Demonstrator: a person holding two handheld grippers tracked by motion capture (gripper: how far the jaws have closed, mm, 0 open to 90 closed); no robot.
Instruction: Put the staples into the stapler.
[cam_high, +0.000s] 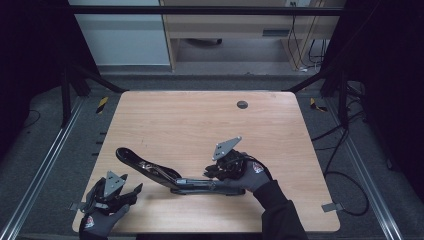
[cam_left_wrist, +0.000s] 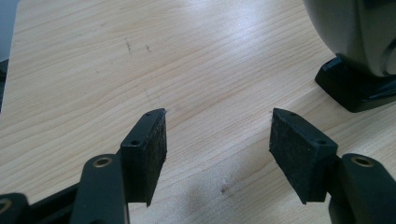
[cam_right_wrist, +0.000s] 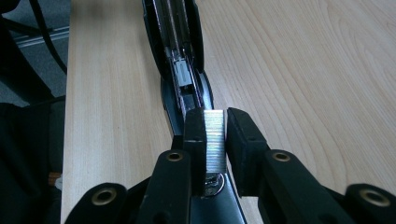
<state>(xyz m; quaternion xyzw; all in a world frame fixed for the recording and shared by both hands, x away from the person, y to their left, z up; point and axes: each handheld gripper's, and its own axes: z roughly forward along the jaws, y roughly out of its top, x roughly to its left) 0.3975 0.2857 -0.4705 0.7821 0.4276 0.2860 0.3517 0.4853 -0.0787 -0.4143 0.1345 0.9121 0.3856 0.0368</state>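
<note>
1. Right tool (cam_right_wrist: 215, 140): jaws narrow, clamped on a strip of staples (cam_right_wrist: 215, 140) standing on edge between the pads. In the high view the right tool (cam_high: 220, 172) sits low at the near end of the stapler.
2. Staple strip: light, thin, silvery, brittle. It is a glued row that snaps if bent or squeezed off-square. Smooth metal sides, so likely slippery against the pads. Best hold is flat on both long sides, as now, with the length kept in line with the channel.
3. Stapler (cam_high: 160, 172): long black one, swung open, lying on the bench (cam_high: 200, 120) at mid-front, arm running toward the far left, base near the right hand. The right gripper view looks straight down the open stapler (cam_right_wrist: 180, 70), with the channel and a pale pusher block inside. Looks stiff and fairly heavy, metal and plastic. The hinged arm may flop, so hold it by the base and keep off the top arm.
4. Left tool (cam_high: 117, 192): at the front left corner of the bench, apart from the stapler. Seen in its own view, the left tool (cam_left_wrist: 217, 149) has jaws wide with nothing between them, bare wood beneath.
5. Hard to make out:
   - the lower end of the strip is hidden behind the jaws, so its length is unclear;
   - whether the channel already holds staples, too dark;
   - a dark rounded shape (cam_left_wrist: 359, 42) at the top right of the left gripper view is cut off, probably the stapler's end, not sure.
</note>
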